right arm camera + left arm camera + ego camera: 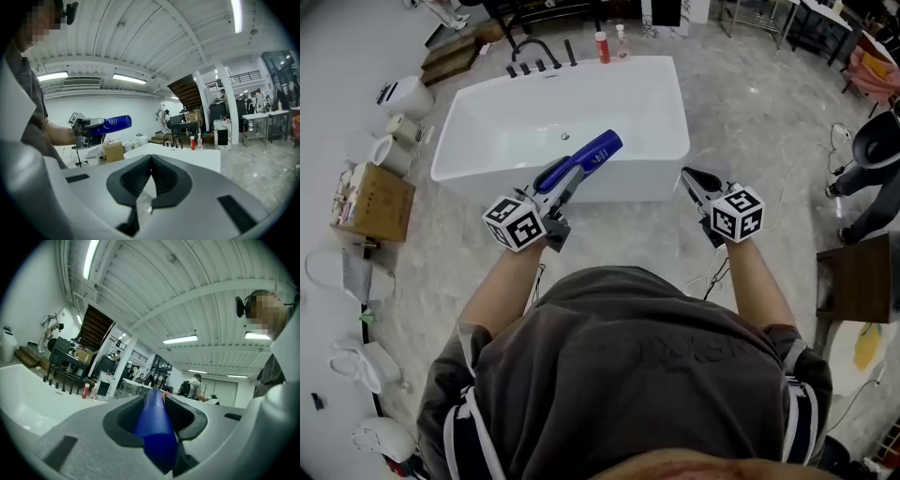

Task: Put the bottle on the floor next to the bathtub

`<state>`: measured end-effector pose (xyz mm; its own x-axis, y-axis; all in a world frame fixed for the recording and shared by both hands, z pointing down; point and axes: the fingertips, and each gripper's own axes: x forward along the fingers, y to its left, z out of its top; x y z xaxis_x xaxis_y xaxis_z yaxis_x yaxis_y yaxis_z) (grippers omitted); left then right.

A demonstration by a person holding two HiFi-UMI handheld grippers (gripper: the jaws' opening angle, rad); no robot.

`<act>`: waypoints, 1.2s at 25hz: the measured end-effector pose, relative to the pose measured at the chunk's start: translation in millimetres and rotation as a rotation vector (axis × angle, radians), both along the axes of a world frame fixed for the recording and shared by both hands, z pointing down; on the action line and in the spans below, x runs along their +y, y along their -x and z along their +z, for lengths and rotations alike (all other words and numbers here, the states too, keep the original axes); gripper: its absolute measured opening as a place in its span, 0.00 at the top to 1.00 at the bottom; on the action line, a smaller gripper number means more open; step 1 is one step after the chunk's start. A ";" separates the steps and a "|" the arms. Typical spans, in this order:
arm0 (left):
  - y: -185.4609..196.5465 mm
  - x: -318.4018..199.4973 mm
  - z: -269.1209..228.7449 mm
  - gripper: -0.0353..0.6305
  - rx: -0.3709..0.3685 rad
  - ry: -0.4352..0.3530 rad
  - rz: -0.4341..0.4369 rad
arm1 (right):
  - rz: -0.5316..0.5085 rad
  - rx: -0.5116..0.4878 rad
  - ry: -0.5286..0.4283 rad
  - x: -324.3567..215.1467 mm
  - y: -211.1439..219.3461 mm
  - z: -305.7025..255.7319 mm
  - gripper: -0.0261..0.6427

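A person's grey shirt point(628, 375) fills the bottom of the frame, both arms reaching forward. At centre left, the left gripper point(570, 180) is clamped on one end of a blue bottle point(592, 153), which juts over the near rim of the white bathtub point(675, 94). At centre right, the right gripper point(692, 180) is closed on nothing. Held by one end, the bottle could swing, slip or clip the rim, and it may topple on the floor point(609, 234) if released tilted.
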<state>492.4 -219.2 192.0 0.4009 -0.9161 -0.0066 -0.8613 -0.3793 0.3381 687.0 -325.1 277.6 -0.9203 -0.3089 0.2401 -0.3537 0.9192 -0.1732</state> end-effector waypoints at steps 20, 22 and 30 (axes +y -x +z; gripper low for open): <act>516.6 180.1 61.8 0.74 0.018 -0.074 0.003 | 0.022 -0.017 -0.010 189.1 477.1 45.9 0.97; 576.3 210.6 57.7 0.74 -0.032 -0.034 0.019 | 0.024 -0.022 0.036 229.6 541.1 43.8 0.97; 696.1 264.5 23.2 0.74 -0.003 -0.005 0.056 | 0.006 0.009 0.062 314.2 665.6 12.4 0.97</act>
<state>-203.8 45.3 215.2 0.4519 -0.8920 -0.0097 -0.8396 -0.4289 0.3333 21.4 -10.9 290.0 -0.9161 -0.2990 0.2670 -0.3613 0.9044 -0.2269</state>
